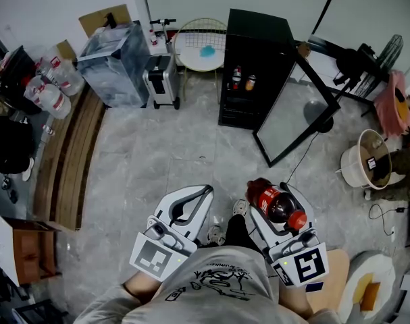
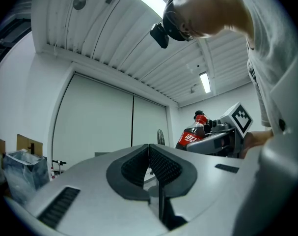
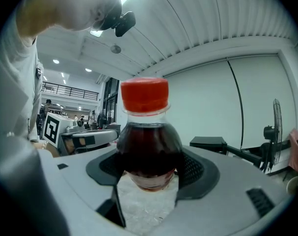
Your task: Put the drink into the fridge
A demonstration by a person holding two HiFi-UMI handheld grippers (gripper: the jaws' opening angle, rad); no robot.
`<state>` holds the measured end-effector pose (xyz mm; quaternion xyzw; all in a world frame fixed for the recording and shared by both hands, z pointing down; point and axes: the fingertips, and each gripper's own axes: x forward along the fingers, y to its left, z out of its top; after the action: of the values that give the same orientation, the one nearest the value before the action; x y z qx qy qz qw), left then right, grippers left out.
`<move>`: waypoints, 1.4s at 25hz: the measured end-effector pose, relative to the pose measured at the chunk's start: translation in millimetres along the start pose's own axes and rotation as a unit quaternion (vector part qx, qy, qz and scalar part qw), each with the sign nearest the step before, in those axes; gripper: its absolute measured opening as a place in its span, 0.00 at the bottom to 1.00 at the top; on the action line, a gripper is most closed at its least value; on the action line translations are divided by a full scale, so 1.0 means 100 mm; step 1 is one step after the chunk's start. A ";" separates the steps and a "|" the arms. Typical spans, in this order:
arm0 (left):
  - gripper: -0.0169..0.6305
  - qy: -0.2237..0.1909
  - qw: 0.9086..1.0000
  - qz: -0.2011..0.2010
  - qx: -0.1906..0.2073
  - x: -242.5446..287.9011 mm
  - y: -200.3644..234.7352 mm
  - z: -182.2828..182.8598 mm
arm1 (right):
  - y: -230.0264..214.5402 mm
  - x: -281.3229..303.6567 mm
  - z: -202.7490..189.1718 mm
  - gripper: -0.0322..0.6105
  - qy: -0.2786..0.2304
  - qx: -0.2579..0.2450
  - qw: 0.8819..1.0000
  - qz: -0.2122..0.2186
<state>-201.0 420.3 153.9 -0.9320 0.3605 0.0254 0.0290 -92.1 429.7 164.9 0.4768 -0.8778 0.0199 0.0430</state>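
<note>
The jaws of the right gripper (image 3: 149, 173) are clamped on the shoulder of a cola bottle (image 3: 149, 141), which is pinched between the dark ribbed pads (image 3: 193, 168). Its red cap (image 3: 144, 95) is seen above the jaws. In the head view the bottle is held low in front of the person, with the cap turned back toward the gripper's marker cube (image 1: 306, 264).

The jaws of the left gripper (image 2: 149, 162) are pressed together, and nothing is held between them. This gripper is kept just beside the right one, above the grey marble floor (image 1: 164, 154).

Well apart from the bottle, a black fridge (image 1: 259, 39) is seen with its glass door (image 1: 296, 113) swung open. Two bottles (image 1: 236, 77) are stood on a shelf inside. A suitcase (image 1: 161, 79) and a round white table (image 1: 201, 49) are placed to the fridge's left.
</note>
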 end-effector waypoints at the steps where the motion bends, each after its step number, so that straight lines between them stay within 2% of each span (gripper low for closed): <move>1: 0.06 0.001 1.000 0.000 0.001 0.02 0.01 0.00 | -0.02 0.02 0.00 0.53 0.000 0.000 1.000 0.000; 15: 0.06 -0.001 1.000 -0.004 0.007 0.52 0.20 -0.02 | -0.47 0.28 0.01 0.53 -0.004 0.002 1.000 -0.004; 35: 0.06 -0.003 1.000 -0.008 0.014 1.85 0.30 0.02 | -1.73 0.61 0.09 0.53 -0.008 0.006 1.000 0.002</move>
<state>-84.3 274.7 137.8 -0.9342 0.3535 0.0230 0.0432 19.2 283.9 160.4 0.4758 -0.8787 0.0216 0.0327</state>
